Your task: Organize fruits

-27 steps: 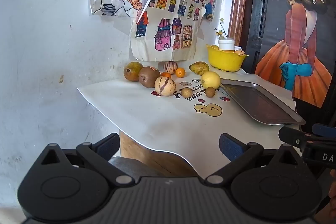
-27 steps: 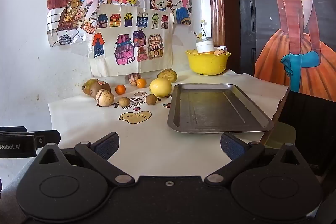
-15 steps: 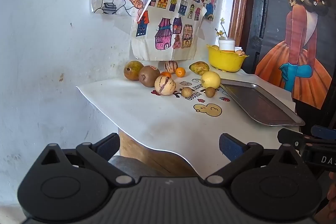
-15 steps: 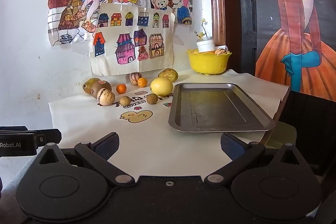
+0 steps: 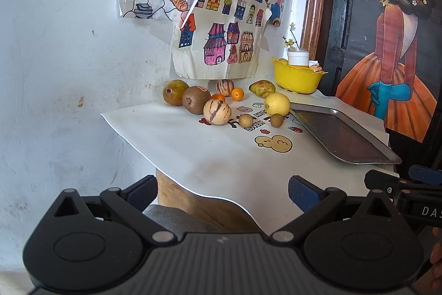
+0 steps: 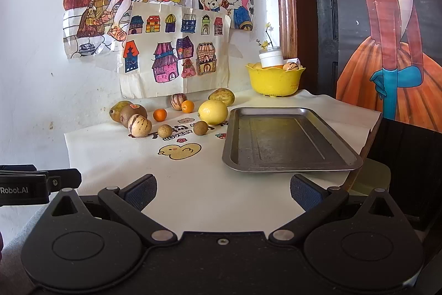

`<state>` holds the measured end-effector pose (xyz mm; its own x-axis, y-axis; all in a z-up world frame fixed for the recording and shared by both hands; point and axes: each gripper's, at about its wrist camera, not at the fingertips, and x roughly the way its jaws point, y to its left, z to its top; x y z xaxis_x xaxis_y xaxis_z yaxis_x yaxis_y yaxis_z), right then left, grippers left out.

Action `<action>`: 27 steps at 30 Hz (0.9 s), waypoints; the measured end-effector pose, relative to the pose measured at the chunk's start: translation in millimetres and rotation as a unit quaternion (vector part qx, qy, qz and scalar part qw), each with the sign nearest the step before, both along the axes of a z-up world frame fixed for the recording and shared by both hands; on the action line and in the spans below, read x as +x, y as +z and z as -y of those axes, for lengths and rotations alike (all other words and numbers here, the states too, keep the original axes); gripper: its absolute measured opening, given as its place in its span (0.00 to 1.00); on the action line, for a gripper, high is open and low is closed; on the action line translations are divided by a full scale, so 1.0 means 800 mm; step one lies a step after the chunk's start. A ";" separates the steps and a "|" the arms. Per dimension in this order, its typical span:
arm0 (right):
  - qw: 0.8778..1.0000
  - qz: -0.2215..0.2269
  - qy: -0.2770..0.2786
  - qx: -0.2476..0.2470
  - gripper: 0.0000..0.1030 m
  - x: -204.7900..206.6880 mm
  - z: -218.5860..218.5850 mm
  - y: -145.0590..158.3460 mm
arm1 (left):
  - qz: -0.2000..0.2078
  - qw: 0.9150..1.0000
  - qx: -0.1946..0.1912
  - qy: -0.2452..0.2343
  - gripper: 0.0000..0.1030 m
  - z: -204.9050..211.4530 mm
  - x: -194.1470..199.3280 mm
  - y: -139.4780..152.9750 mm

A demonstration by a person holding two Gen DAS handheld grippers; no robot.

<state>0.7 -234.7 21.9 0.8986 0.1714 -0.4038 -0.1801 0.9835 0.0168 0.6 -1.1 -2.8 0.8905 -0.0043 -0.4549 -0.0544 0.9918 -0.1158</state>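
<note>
Several fruits lie loose at the back of a white table cloth [image 6: 193, 184]: a yellow lemon [image 6: 213, 112] [image 5: 277, 104], a striped melon [image 6: 139, 125] [image 5: 217, 111], a brown kiwi [image 5: 195, 99], two small oranges [image 6: 160, 114] and two small brown longans [image 6: 200, 127]. A bare metal tray [image 6: 287, 143] [image 5: 345, 134] lies to their right. My left gripper [image 5: 222, 191] is open near the table's front left corner, nothing between its fingers. My right gripper [image 6: 222, 190] is open above the front edge, holding nothing.
A yellow bowl [image 6: 275, 80] with a white cup and some fruit stands at the back right. Children's drawings [image 6: 176, 54] hang on the white wall behind the fruits. A dark poster board [image 6: 386, 46] stands right of the table.
Both views have shifted very slightly; the fruits, tray and bowl stay where they were. Both grippers remain open.
</note>
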 end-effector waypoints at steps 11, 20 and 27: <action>1.000 -0.001 0.001 -0.001 1.00 0.000 -0.001 -0.002 | -0.001 1.000 -0.001 0.000 1.00 0.000 0.000 0.000; 1.000 -0.002 0.002 -0.001 1.00 0.001 -0.001 -0.003 | -0.002 1.000 -0.001 0.001 1.00 0.001 0.000 -0.001; 1.000 -0.003 0.001 -0.001 1.00 0.002 -0.003 -0.004 | -0.002 1.000 -0.001 0.001 1.00 0.001 0.000 -0.001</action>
